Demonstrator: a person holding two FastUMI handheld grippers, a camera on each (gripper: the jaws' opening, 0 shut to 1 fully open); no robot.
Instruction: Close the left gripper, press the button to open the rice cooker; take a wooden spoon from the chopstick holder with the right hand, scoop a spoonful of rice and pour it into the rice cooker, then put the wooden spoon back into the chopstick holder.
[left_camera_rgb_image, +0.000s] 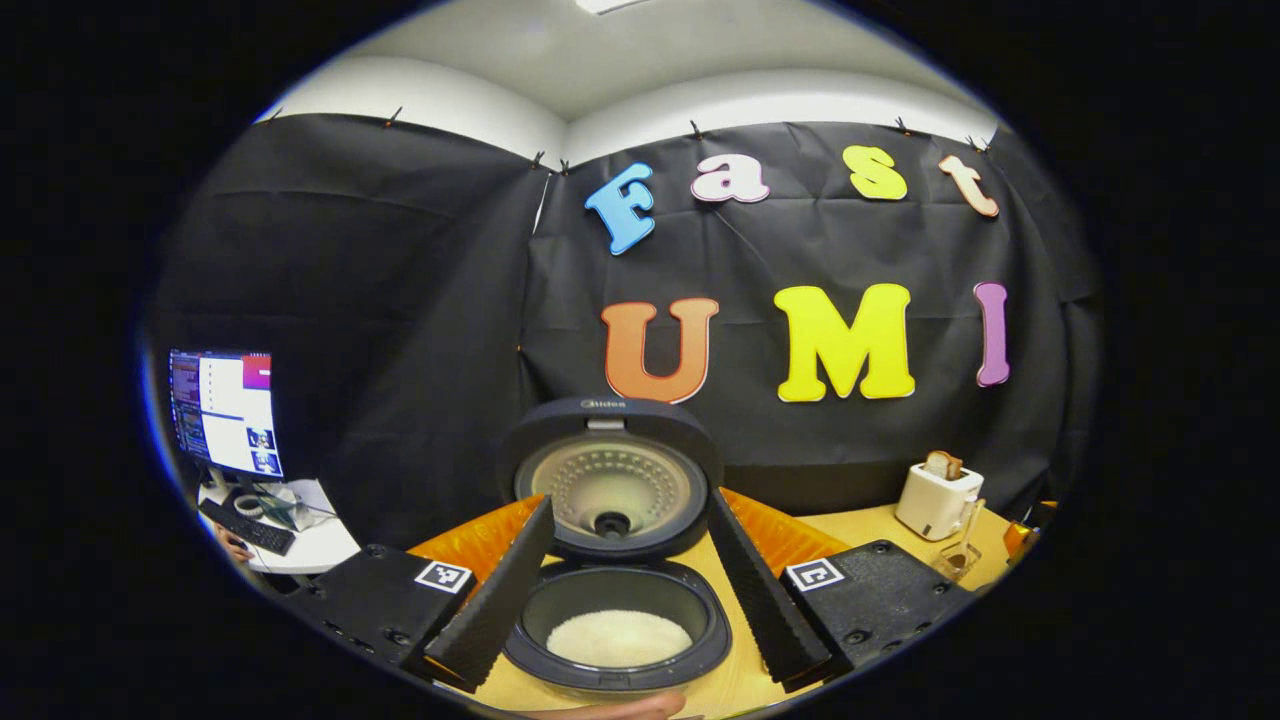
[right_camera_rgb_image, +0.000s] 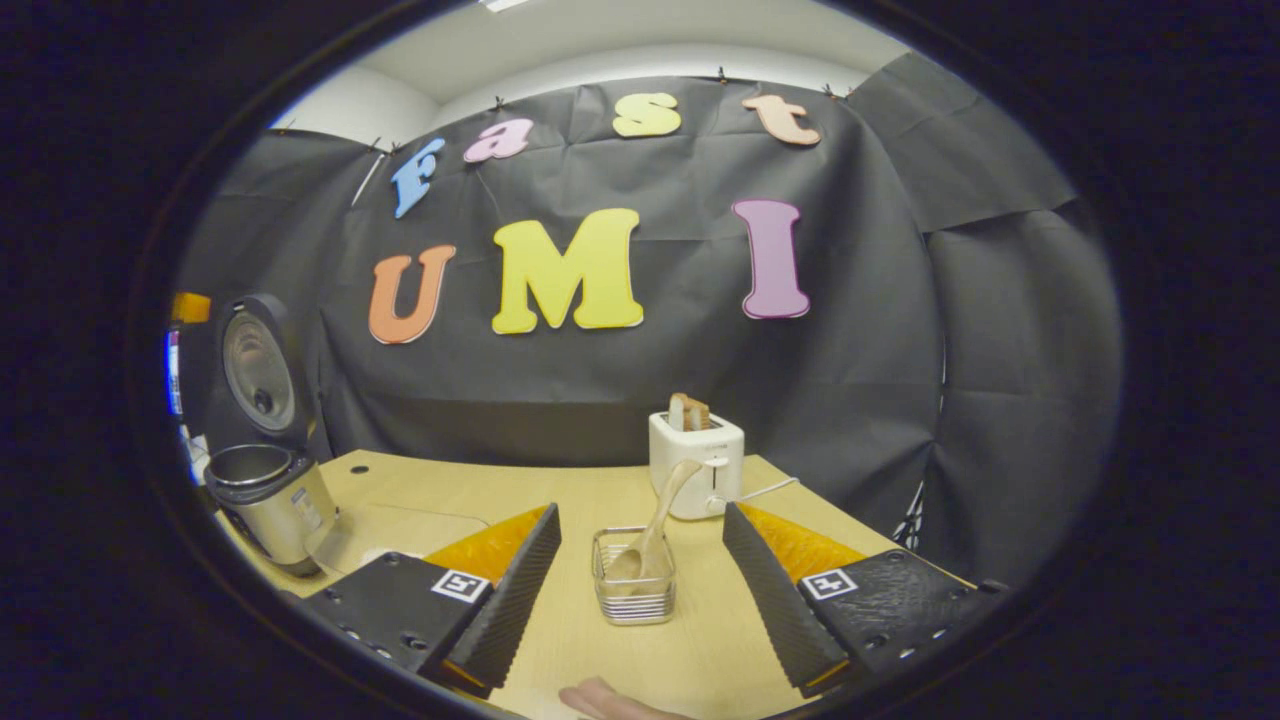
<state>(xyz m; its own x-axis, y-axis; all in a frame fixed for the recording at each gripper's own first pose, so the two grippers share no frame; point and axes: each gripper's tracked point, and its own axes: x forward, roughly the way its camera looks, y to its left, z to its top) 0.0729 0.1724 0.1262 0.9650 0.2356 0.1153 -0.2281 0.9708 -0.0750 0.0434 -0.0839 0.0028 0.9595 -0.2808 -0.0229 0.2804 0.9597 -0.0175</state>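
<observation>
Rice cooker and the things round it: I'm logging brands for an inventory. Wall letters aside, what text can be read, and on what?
None is legible.
Pale mark atop the black round rice cooker lid: too blurred to read.
Lit monitor screen: too small to read.
Black-and-white square markers on the black blocks: coded patterns, no words.
White toaster: no text seen.

Left hand-held gripper (left_camera_rgb_image: 628, 575) spread wide, flanking rice cooker (left_camera_rgb_image: 617, 620) on worktop (left_camera_rgb_image: 860, 530). Lid (left_camera_rgb_image: 612, 478) upright, rice (left_camera_rgb_image: 619, 638) in pot. Toaster (left_camera_rgb_image: 937, 500) far right; monitor (left_camera_rgb_image: 225, 410) far left.
</observation>
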